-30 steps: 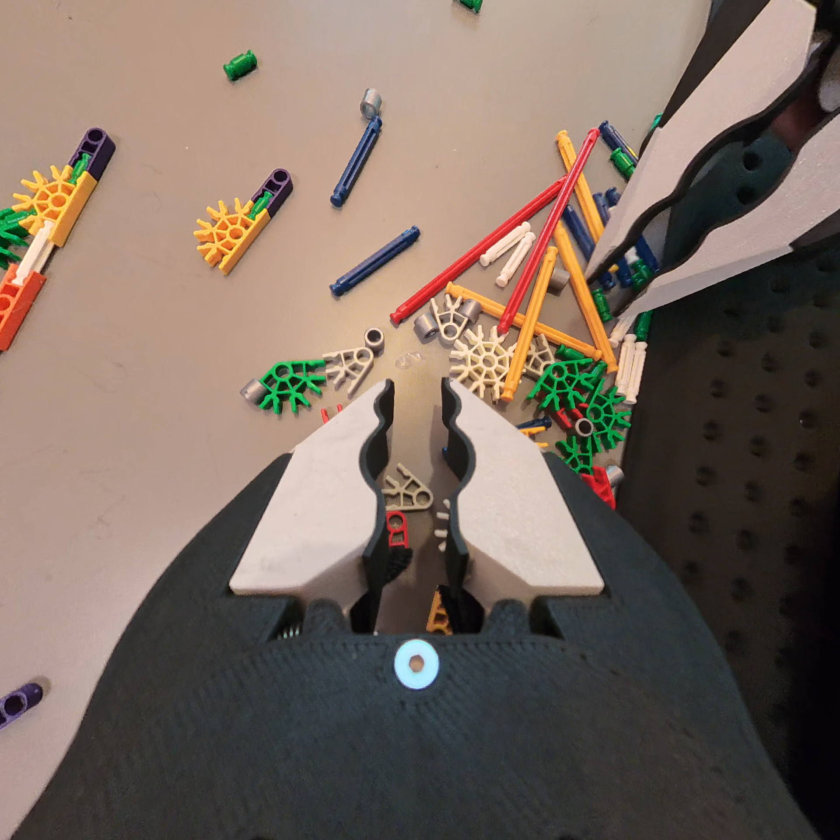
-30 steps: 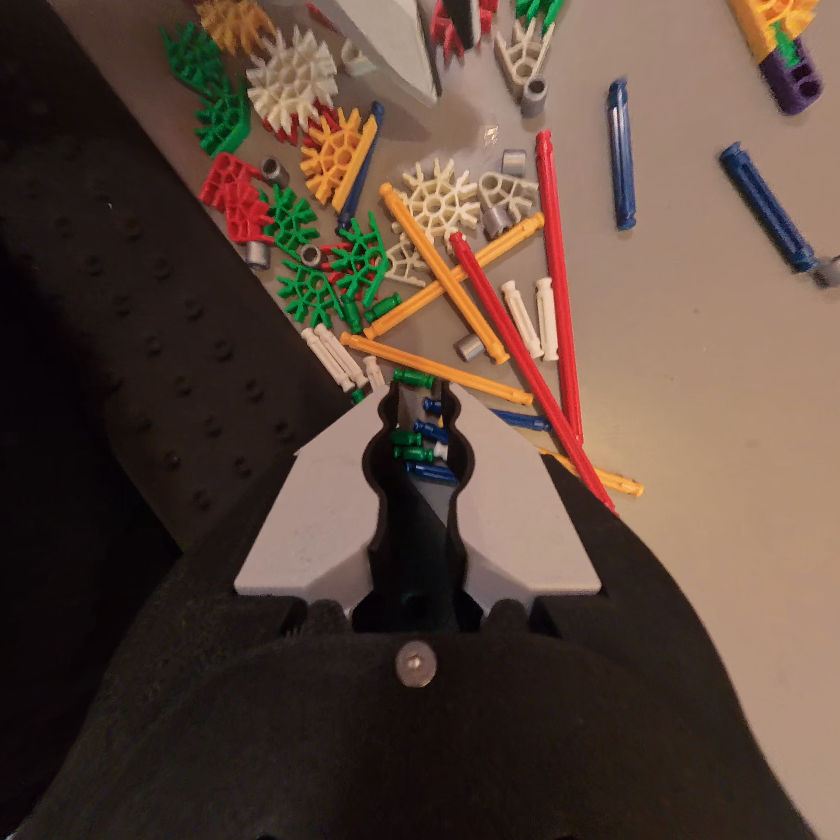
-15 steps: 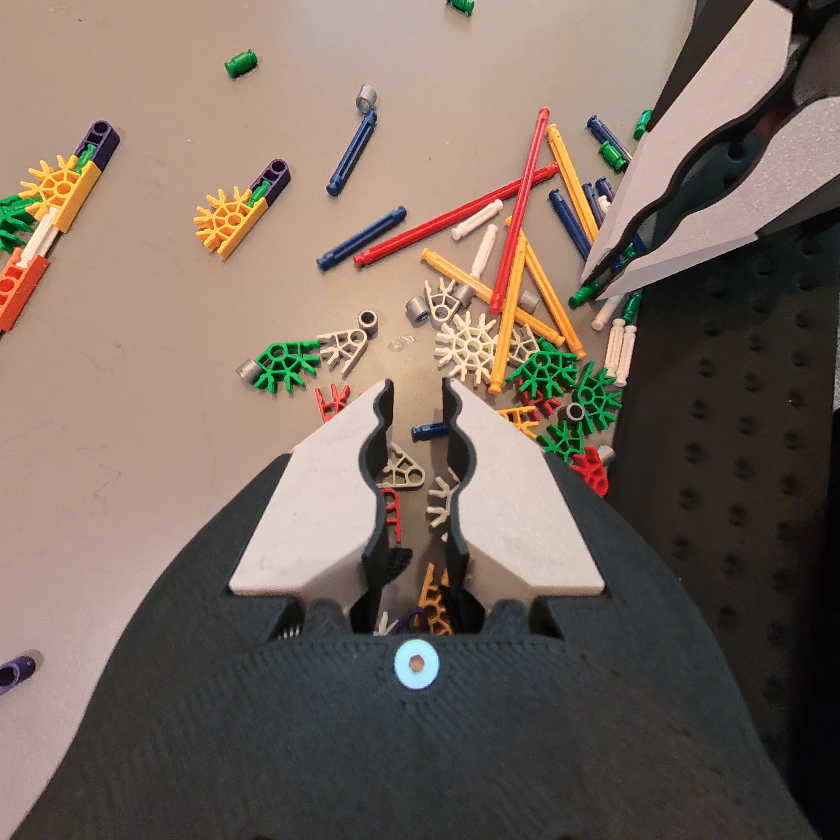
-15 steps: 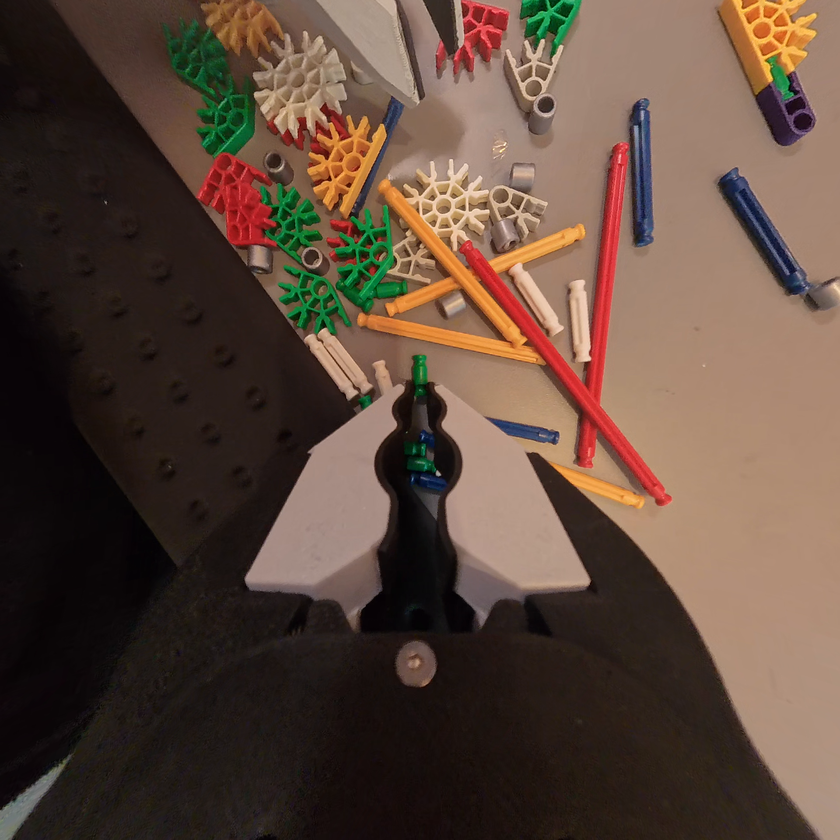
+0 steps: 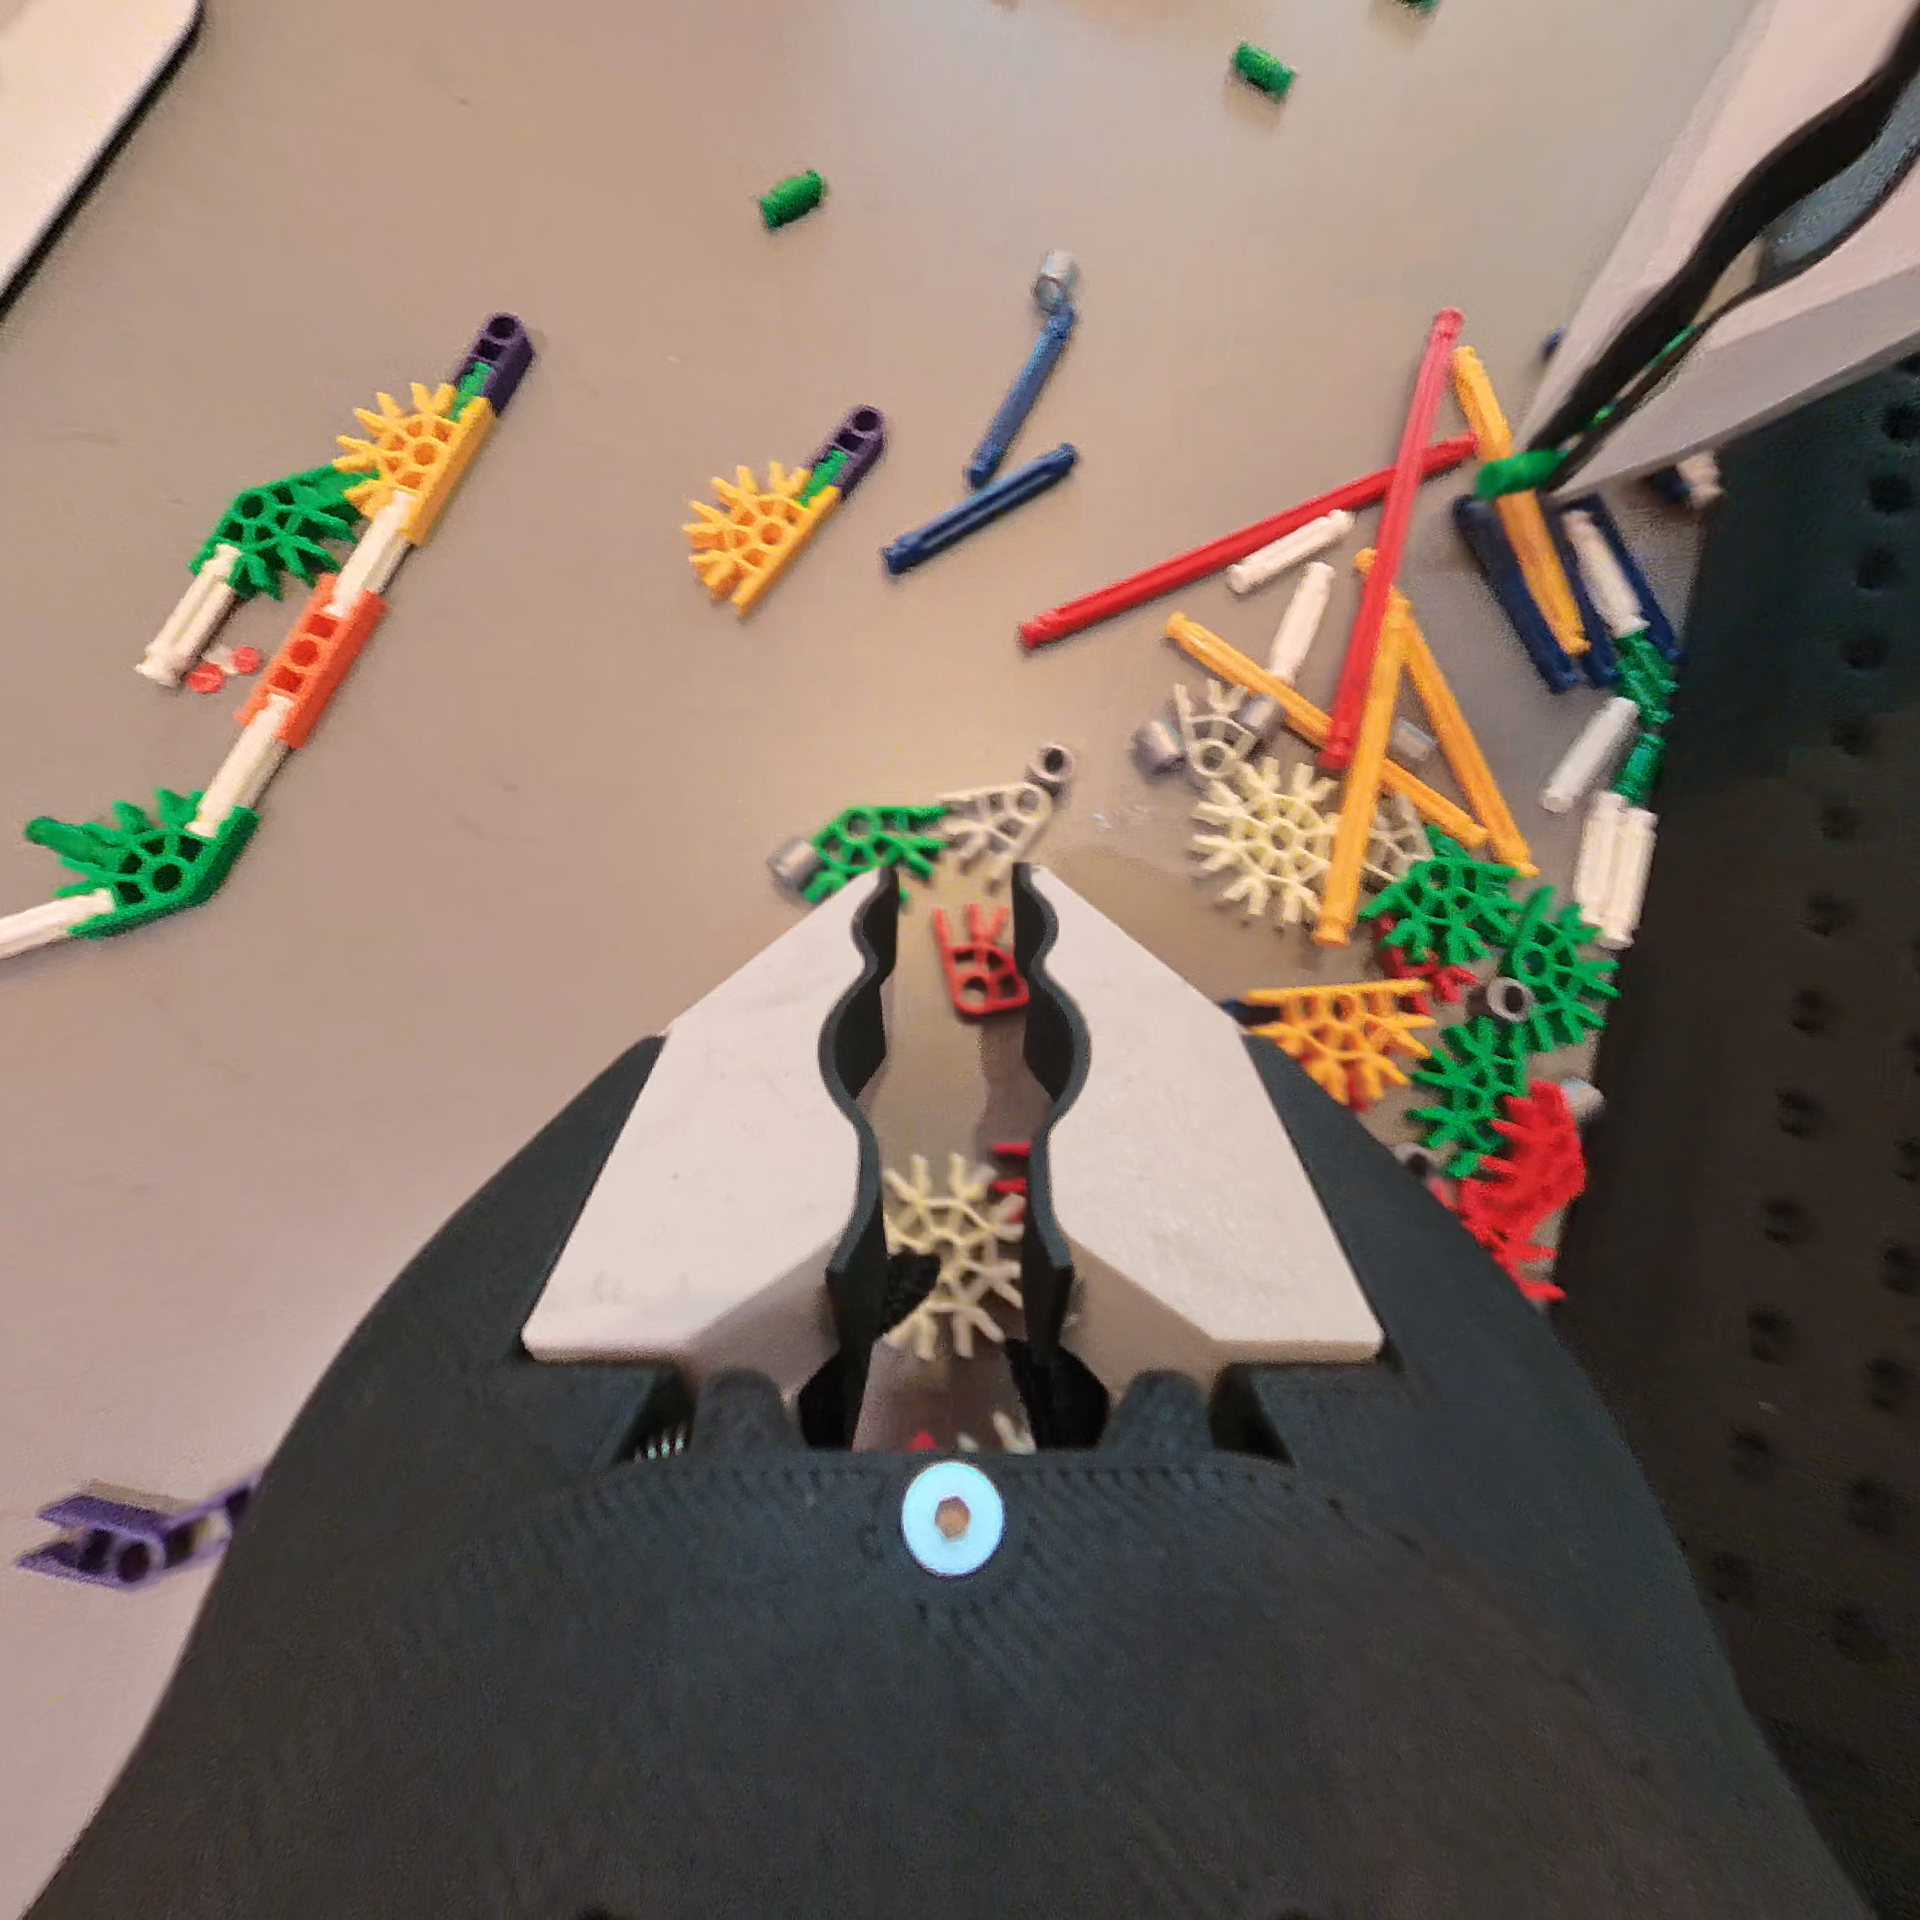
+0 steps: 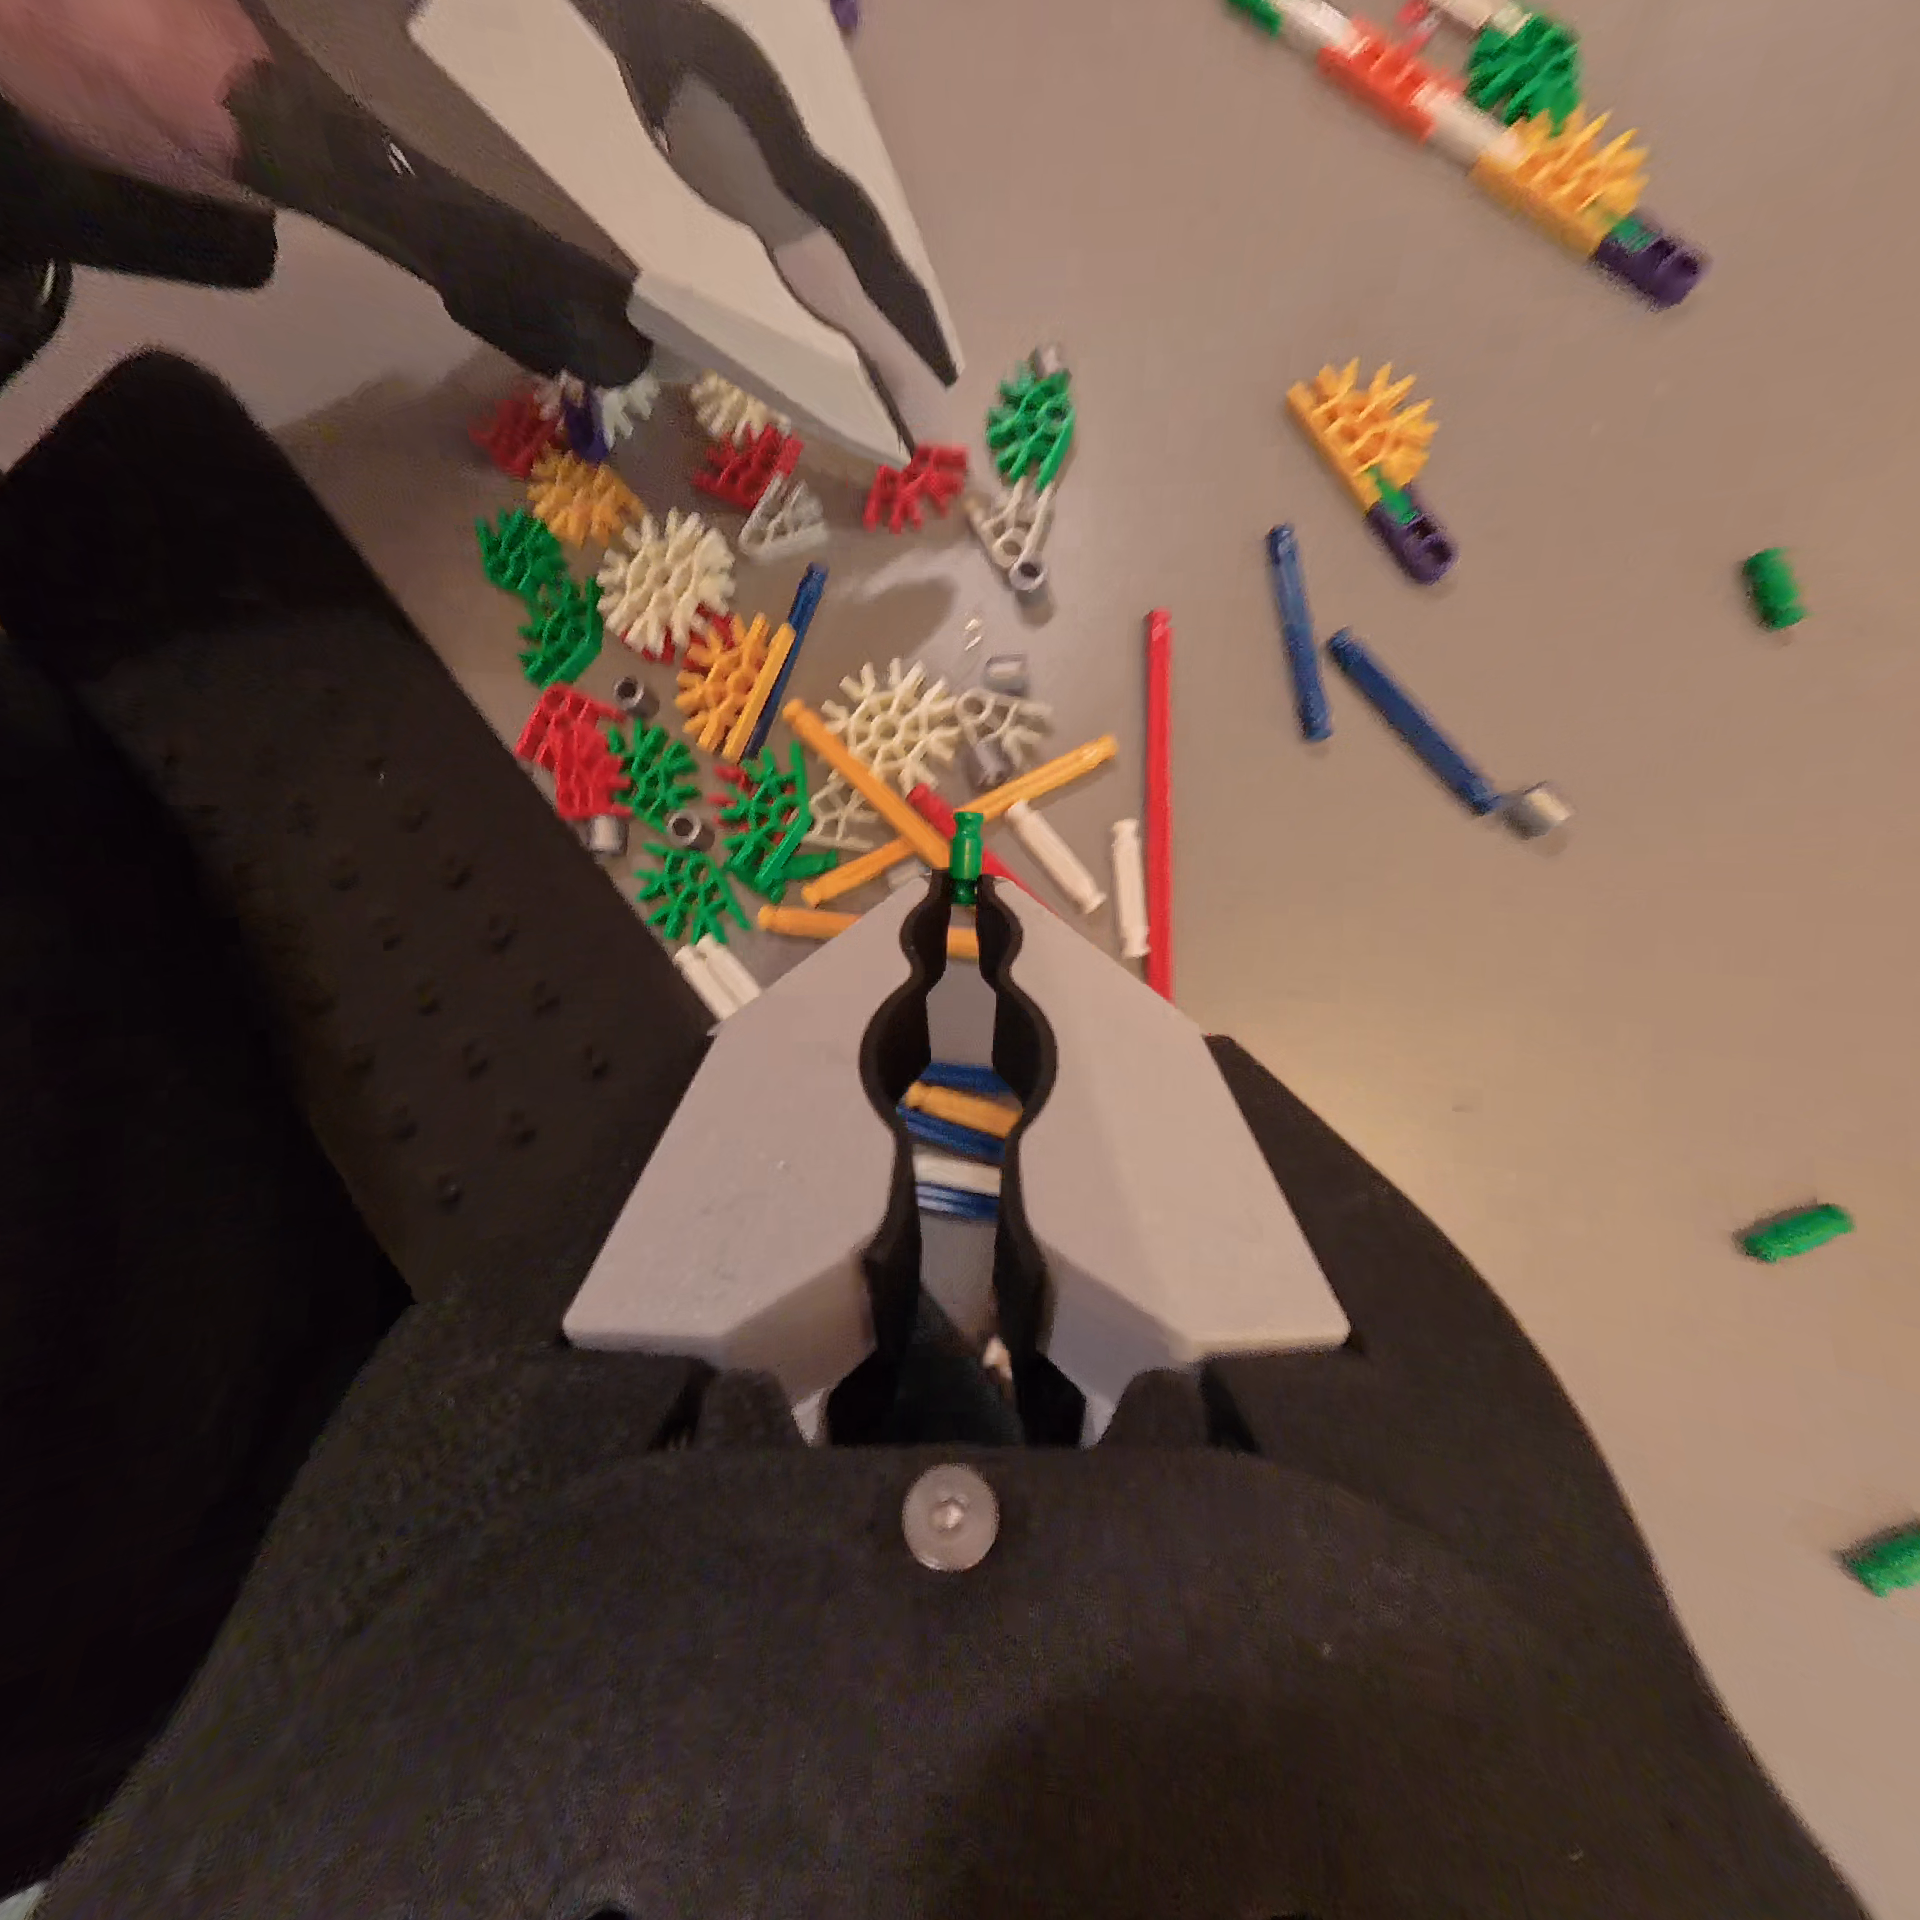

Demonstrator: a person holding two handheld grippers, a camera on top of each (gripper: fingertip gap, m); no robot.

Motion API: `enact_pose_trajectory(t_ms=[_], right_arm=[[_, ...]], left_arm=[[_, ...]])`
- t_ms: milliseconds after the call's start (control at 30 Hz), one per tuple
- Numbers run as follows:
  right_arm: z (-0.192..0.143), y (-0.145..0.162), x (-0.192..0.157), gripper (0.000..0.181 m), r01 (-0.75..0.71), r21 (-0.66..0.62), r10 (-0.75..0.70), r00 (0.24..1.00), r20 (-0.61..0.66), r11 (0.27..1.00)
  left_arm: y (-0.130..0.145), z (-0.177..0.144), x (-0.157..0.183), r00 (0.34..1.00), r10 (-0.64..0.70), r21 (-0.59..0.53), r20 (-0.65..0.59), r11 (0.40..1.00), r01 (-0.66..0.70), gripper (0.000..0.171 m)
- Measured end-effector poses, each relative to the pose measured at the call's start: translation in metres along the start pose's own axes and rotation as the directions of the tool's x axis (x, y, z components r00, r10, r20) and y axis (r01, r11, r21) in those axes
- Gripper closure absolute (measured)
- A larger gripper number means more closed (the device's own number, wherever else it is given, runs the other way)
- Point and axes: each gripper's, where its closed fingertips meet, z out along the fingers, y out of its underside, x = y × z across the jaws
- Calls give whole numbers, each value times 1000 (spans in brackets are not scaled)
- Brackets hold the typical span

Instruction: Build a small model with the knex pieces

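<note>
The right tongs (image 6: 964, 902) are clenched on a short green plastic rod (image 6: 966, 844), gripped at its lower end so that most of it sticks out past the tips, and they are held above the grey worktop (image 6: 1455, 1039). Below them lies a heap of plastic construction-toy pieces: long yellow rods (image 6: 1039, 774), a long red rod (image 6: 1156, 790), short white rods (image 6: 1127, 883) and a cream snowflake-shaped connector (image 6: 888, 727). In the left wrist view the same green rod (image 5: 1512, 476) shows at the tip of those tongs, near the dark perforated mat (image 5: 1787, 1039) at the worktop's edge.

The left tongs (image 5: 954, 883) are released, their jaws standing apart with nothing gripped. They hover over a small red connector (image 5: 977, 971), which shows through the gap between the jaws, with a second cream snowflake connector (image 5: 951, 1257) showing farther back. Just ahead of the tips lie a green fan-shaped connector (image 5: 868, 847) and a grey one (image 5: 997, 816).

Well apart to the left sit a small yellow connector joined to a purple piece (image 5: 784, 509) and a longer chain of yellow, green, orange and white pieces (image 5: 281, 623). Two blue rods (image 5: 987, 499) lie between these and the heap.
</note>
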Motion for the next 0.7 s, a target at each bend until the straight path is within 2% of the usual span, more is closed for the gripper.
enact_pose_trajectory(t_ms=[167, 267, 533, 700], right_arm=[[3, -30, 34, 179, -42, 64, 45, 998, -36, 997], [10, -44, 54, 178, -59, 84, 64, 997, -54, 995], [32, -50, 89, 179, -86, 64, 91, 993, -73, 994], [38, -49, 98, 179, -88, 57, 91, 994, -66, 995]], left_arm=[[-16, 25, -45, 999, -1, -21, 52, 1000, 2, 146], [-27, 40, -57, 999, -7, -25, 44, 1000, 8, 145], [-38, 63, -43, 1000, 21, -80, -24, 997, -22, 149], [-39, 66, -16, 996, 28, -89, -85, 995, -35, 149]])
